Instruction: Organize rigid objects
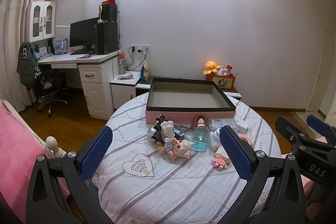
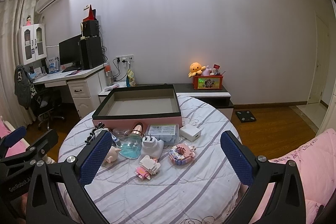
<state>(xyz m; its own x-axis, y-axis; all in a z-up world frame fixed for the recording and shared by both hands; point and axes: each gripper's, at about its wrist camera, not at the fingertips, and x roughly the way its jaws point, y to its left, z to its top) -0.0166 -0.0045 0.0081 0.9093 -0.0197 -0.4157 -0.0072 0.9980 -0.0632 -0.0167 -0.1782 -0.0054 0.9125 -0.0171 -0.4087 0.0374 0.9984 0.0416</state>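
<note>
An open, empty pink box with a black rim (image 1: 190, 96) (image 2: 137, 103) stands at the far side of the round table. In front of it lie small objects: a pig doll (image 1: 180, 147) (image 2: 112, 153), a heart-shaped bottle of blue liquid (image 1: 198, 139) (image 2: 129, 146), a black hair clip (image 1: 158, 128), a white plug device (image 2: 152, 145), a clear plastic case (image 2: 162, 131), a white charger (image 2: 191, 131), a pink brick ring (image 2: 181, 153) and a pink brick figure (image 1: 220, 160) (image 2: 148, 166). My left gripper (image 1: 166, 152) and right gripper (image 2: 167, 156) are open and empty, above the table's near side.
The table wears a striped white cloth (image 1: 168, 186) (image 2: 168, 192). Pink bedding (image 1: 14, 150) (image 2: 310, 165) lies on both sides. A desk with monitor (image 1: 84, 39) and an office chair (image 1: 49, 85) stand at left. A low shelf holds an orange toy box (image 2: 208, 81).
</note>
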